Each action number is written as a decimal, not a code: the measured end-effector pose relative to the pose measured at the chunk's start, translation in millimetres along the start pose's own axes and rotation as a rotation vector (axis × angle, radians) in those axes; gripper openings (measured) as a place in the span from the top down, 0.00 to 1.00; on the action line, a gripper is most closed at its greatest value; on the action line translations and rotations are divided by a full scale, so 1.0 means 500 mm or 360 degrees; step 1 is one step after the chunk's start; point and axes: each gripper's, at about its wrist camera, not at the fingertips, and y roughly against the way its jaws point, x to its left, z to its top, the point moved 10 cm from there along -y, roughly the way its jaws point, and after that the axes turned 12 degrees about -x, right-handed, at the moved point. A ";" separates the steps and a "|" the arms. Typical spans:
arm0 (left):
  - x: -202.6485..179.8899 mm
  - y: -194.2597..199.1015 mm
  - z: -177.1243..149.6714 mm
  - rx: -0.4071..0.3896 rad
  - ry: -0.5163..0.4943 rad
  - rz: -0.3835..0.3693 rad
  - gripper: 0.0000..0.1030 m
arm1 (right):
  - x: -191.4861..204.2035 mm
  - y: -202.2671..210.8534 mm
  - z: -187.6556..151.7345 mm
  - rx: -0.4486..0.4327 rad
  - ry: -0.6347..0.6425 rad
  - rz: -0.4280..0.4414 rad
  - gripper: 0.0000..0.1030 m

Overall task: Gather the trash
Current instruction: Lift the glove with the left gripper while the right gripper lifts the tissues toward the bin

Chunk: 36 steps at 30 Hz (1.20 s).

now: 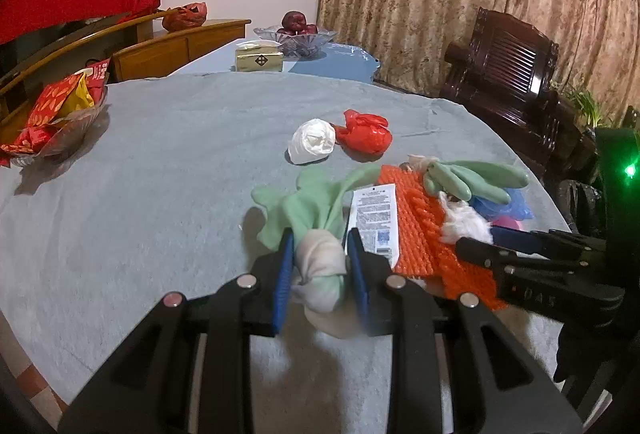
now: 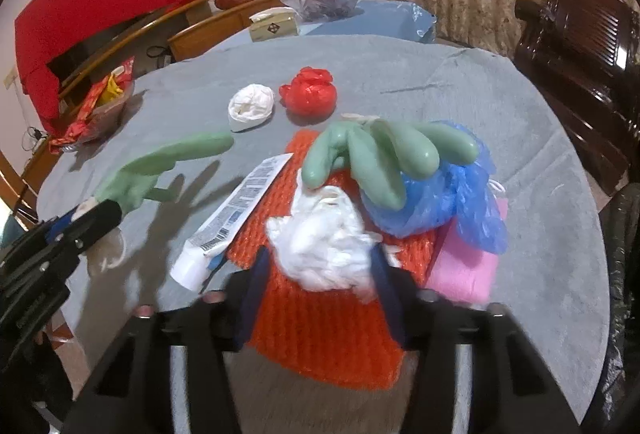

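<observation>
My left gripper point(image 1: 320, 254) is shut on the white cuff of a green rubber glove point(image 1: 308, 205), which shows lifted at the left of the right wrist view point(image 2: 160, 165). My right gripper point(image 2: 320, 266) is shut on the white cuff of a second green glove point(image 2: 380, 153), also seen in the left wrist view point(image 1: 476, 177). Under it lie an orange foam net point(image 2: 320, 334), a toothpaste tube point(image 2: 236, 209), a blue plastic bag point(image 2: 460, 201) and a pink pack point(image 2: 464, 266). A white bag ball point(image 1: 312, 141) and a red bag ball point(image 1: 364, 133) lie farther back.
The round table has a grey cloth point(image 1: 160, 173). A glass bowl of snack packets point(image 1: 52, 117) stands at its left edge. A tissue box point(image 1: 260, 59) and a fruit bowl point(image 1: 296, 33) stand behind. A dark wooden chair point(image 1: 508, 73) stands to the right.
</observation>
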 end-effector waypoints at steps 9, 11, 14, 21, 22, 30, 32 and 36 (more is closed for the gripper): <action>-0.021 0.024 0.015 -0.0036 -0.0028 -0.0004 0.75 | 0.007 0.075 0.016 -0.0088 -0.0063 0.0123 0.84; -0.028 0.030 0.020 -0.0049 -0.0039 -0.0012 0.75 | 0.009 0.092 0.020 -0.0108 -0.0064 0.0129 0.84; -0.042 0.042 0.031 -0.0064 -0.0038 -0.0027 0.75 | 0.011 0.125 0.030 -0.0148 -0.0080 0.0161 0.85; -0.097 0.072 0.071 -0.0126 -0.0058 -0.0072 0.75 | -0.020 0.204 0.072 -0.0274 -0.0086 0.0118 0.85; -0.107 0.074 0.075 -0.0133 -0.0066 -0.0083 0.75 | -0.027 0.215 0.077 -0.0291 -0.0084 0.0104 0.85; -0.241 0.092 0.115 -0.0191 -0.0157 -0.0237 0.75 | -0.122 0.314 0.113 -0.0412 -0.0113 -0.0046 0.85; -0.288 0.094 0.125 -0.0205 -0.0185 -0.0290 0.75 | -0.155 0.340 0.116 -0.0427 -0.0117 -0.0105 0.85; -0.365 0.090 0.132 -0.0206 -0.0209 -0.0386 0.75 | -0.221 0.388 0.116 -0.0454 -0.0140 -0.0214 0.85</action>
